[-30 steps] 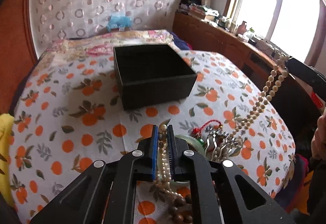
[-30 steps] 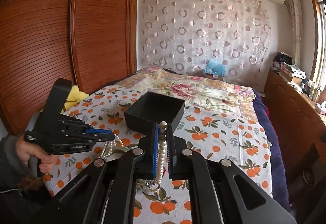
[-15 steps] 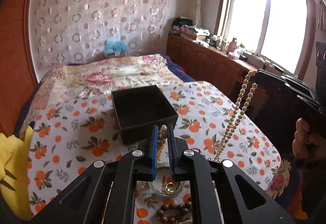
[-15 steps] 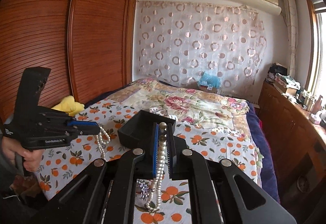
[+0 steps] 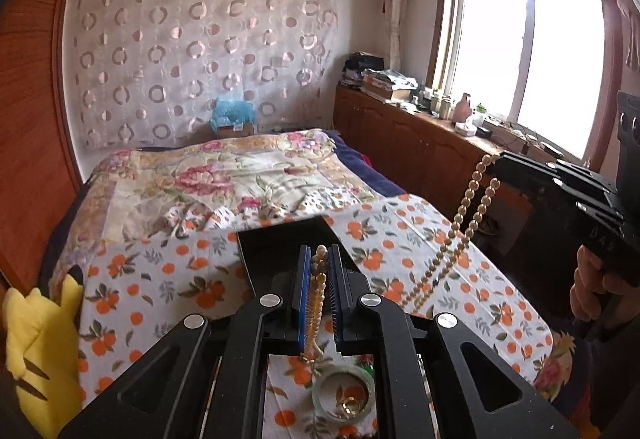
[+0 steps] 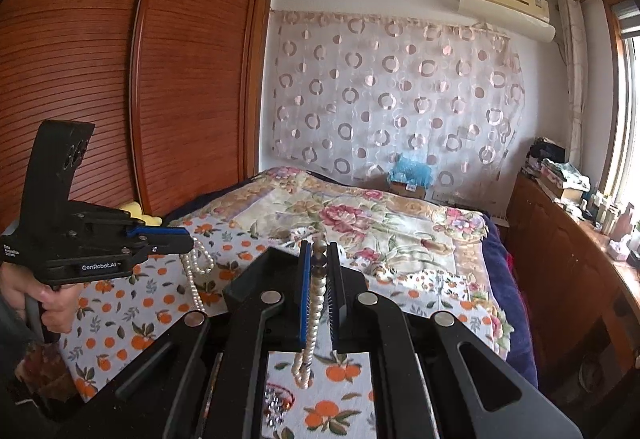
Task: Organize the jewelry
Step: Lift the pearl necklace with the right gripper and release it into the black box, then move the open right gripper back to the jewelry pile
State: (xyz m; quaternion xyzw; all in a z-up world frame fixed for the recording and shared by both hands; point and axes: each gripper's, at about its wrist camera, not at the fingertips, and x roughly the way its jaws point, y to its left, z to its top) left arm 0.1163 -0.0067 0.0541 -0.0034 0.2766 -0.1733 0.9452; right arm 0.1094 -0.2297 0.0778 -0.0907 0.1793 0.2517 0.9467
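Observation:
My left gripper [image 5: 321, 259] is shut on one end of a long pearl necklace [image 5: 314, 299]. My right gripper [image 6: 319, 257] is shut on the other end of the pearl necklace [image 6: 314, 309]. The strand hangs from each gripper, high above the orange-print cloth. In the left wrist view the right gripper [image 5: 496, 169] is at the right with pearls [image 5: 464, 223] dangling. In the right wrist view the left gripper [image 6: 188, 239] is at the left with pearls [image 6: 196, 271] dangling. The black open box [image 5: 280, 243] lies below and ahead of both grippers, also in the right wrist view [image 6: 260, 275].
A green bangle [image 5: 344, 391] with small gold pieces, dark beads and a sparkly piece [image 6: 276, 405] lie on the cloth [image 5: 160, 279] below. A yellow plush [image 5: 36, 351] sits at the left. A wooden cabinet [image 5: 420, 143] runs under the window.
Both grippers have risen well above the cloth, lifting the pearl necklace off the jewelry pile. The box now looks smaller and lower in both views.

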